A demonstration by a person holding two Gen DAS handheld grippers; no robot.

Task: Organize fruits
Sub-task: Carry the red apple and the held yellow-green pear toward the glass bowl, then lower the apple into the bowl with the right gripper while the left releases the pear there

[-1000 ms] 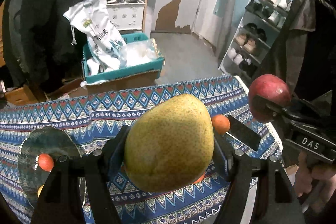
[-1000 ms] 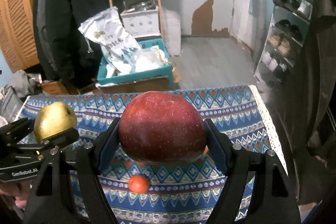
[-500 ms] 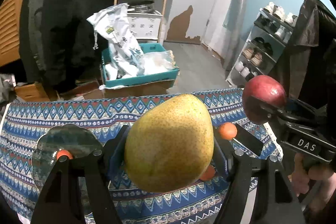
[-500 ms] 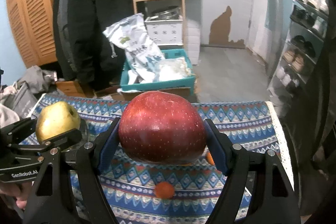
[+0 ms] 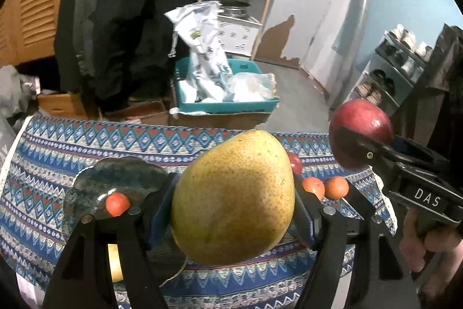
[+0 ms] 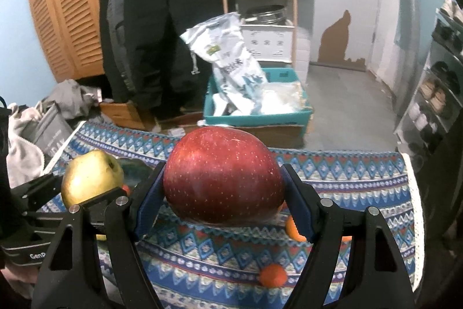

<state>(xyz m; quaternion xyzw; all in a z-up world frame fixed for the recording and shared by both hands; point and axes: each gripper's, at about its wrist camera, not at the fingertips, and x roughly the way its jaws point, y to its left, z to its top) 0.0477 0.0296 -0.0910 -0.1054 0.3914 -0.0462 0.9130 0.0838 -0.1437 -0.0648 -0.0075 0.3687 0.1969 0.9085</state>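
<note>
Left gripper clamps the pear between both pads, jaws about half apart, fruit clear of the cloth. Right gripper clamps the apple, jaws wide, fruit filling the gap; also airborne.

Change over the last second: both views have slid sideways across the table. The plate, earlier cut off at the left view's edge, now sits nearer its centre, just left of the pear. 1 small orange fruit lies on the plate; 2 more lie on the cloth to the right (a small red one behind them).

Reading: both fruits are in transit toward the plate, neither set down yet. Pear looks closest to a drop. Next move probably calls for lowering over bare plate, missing the fruit already there.
</note>
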